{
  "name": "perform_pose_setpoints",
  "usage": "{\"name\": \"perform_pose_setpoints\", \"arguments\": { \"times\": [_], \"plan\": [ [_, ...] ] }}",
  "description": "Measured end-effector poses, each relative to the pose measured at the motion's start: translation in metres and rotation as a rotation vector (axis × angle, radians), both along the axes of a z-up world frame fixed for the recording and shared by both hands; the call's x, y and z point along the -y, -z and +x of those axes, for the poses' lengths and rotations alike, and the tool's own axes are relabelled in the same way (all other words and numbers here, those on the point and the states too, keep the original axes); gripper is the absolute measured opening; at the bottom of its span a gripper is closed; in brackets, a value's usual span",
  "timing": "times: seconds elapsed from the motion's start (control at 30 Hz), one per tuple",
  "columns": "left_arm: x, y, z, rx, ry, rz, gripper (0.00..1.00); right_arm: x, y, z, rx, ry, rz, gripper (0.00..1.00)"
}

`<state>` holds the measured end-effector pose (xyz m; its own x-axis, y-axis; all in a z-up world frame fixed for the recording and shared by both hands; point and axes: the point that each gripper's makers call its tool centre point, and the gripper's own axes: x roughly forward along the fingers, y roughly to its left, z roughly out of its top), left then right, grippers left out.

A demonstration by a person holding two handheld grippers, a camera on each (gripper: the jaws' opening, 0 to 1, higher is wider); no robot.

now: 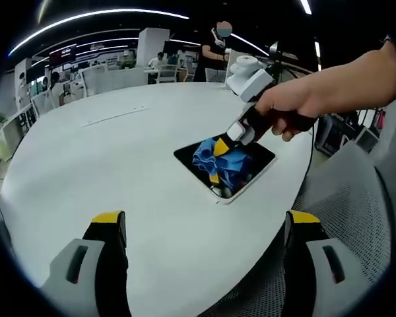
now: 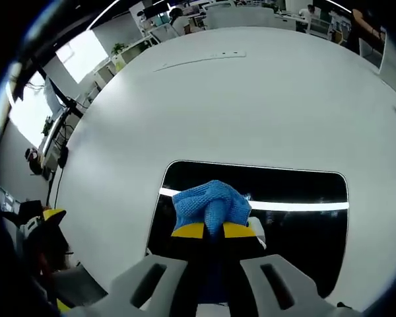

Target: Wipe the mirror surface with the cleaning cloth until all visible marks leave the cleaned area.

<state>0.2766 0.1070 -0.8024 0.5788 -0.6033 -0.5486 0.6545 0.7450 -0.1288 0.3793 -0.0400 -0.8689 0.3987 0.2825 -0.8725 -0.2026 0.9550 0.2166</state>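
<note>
Here my right gripper (image 2: 212, 230) is clenched on the cleaning cloth (image 2: 211, 203), its yellow-tipped jaws drawn close together with the blue fabric bunched out ahead of them. The grip is taken at the rear of the cloth so that the free, rounded wad leads and meets the glass first. That wad is pressed onto the mirror (image 2: 297, 224), a dark rectangular panel lying flat on the white table (image 2: 251, 99); a bright strip of reflected ceiling light crosses the glass just behind the cloth.

In the left gripper view the same arrangement appears from across the table: the right gripper (image 1: 218, 146), held in a hand (image 1: 292, 105), angles steeply down onto the mirror (image 1: 261, 157), and the cloth (image 1: 219, 162) covers much of its middle. The steep angle, I judge, lets the hand bear down through the wad rather than merely skim it.

My left gripper (image 1: 204, 228) hangs released, jaws standing wide apart with nothing between them, low over the table's near part and well apart from the mirror. Held back thus, it leaves the wiping path unobstructed and keeps mirror and cloth in sight.

Whether marks remain on the glass cannot be told; the surface is dark and largely reflective. Wiping appears to be in progress, with the uncovered margins of the mirror not yet under the cloth.
</note>
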Motion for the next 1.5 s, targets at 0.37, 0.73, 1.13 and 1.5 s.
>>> {"name": "perform_pose_setpoints", "arguments": {
  "times": [0.37, 0.73, 1.13, 1.5],
  "plan": [
    [-0.004, -0.002, 0.001, 0.017, -0.019, 0.012, 0.99, -0.001, 0.000, -0.021, 0.006, -0.012, -0.002, 0.03],
    [-0.001, 0.000, -0.003, 0.019, 0.005, 0.033, 0.98, -0.004, -0.001, -0.040, 0.020, -0.018, 0.004, 0.03],
    [-0.001, -0.003, -0.002, 0.006, -0.012, -0.007, 0.98, -0.005, -0.002, -0.053, 0.022, -0.025, -0.005, 0.03],
    [-0.002, 0.007, -0.006, -0.016, 0.016, 0.045, 0.95, -0.004, -0.001, -0.070, 0.009, -0.022, 0.018, 0.03]
  ]
}}
